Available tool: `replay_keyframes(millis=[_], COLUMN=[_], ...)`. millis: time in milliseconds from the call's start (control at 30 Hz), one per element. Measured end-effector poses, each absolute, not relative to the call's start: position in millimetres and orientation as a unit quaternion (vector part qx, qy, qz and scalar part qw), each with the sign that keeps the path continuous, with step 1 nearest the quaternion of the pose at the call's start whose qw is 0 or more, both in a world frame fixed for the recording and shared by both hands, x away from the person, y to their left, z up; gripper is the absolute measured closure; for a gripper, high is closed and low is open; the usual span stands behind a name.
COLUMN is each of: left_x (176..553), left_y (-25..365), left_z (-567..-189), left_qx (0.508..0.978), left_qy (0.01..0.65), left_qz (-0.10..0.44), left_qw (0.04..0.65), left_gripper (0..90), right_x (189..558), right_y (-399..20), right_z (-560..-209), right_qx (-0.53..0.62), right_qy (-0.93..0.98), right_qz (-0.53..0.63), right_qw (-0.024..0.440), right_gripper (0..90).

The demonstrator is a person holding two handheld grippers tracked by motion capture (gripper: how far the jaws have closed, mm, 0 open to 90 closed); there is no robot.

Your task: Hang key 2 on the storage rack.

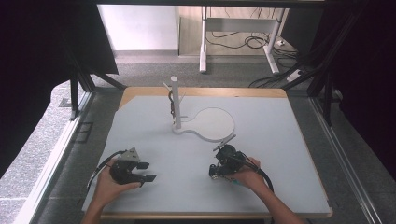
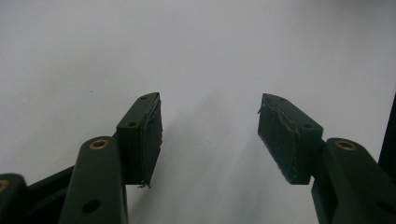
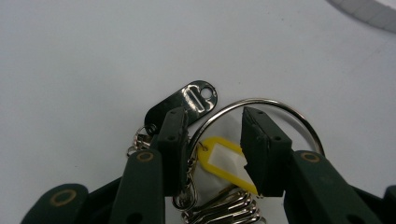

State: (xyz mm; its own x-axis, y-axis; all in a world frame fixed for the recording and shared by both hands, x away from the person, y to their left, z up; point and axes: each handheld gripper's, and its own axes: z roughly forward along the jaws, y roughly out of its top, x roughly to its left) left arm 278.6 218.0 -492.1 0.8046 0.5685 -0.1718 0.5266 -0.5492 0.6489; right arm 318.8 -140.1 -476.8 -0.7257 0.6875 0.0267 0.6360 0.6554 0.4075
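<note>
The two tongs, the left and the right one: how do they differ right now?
The left tongs stand wide apart with nothing between them; the right tongs stand narrower, astride a key ring with a yellow tag. Below the left tongs lies bare table; by the right tongs lies a black fob. Both have black pads and are hand-held low over the table.

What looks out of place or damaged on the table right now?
The pad facing on the left gripper fingers is frayed and peeling along its edges. A key bunch with a yellow tag and large ring lies on the table between the right gripper fingers, away from the white peg stand.
</note>
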Motion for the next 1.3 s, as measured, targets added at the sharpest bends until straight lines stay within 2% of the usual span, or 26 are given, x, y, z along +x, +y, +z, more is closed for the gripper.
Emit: replay_keyframes(millis=[300,500,800,1100,1300], left_x=[278.5,278.7,278.8,278.8,278.9], left_y=[218.6,217.8,217.9,217.6,216.3], left_z=[-491.7,-492.6,-492.6,-492.8,-493.7], left_qx=[0.880,0.881,0.882,0.883,0.882], left_qy=[0.309,0.308,0.307,0.306,0.306], left_qz=[0.030,0.029,0.029,0.029,0.028], left_qw=[0.359,0.358,0.357,0.356,0.356], left_gripper=[40.4,40.4,40.4,40.4,40.5], right_x=[325.5,330.8,339.0,344.5,349.3], right_y=[-137.1,-138.8,-142.8,-149.0,-153.1], right_z=[-478.6,-478.2,-477.7,-474.1,-459.3], right_qx=[0.376,0.393,0.402,0.399,0.390], right_qy=[0.908,0.902,0.898,0.898,0.903], right_qz=[0.182,0.177,0.177,0.180,0.176], right_qw=[0.038,0.010,-0.017,-0.031,-0.036], right_gripper=[67.8,76.7,85.1,86.4,86.7])
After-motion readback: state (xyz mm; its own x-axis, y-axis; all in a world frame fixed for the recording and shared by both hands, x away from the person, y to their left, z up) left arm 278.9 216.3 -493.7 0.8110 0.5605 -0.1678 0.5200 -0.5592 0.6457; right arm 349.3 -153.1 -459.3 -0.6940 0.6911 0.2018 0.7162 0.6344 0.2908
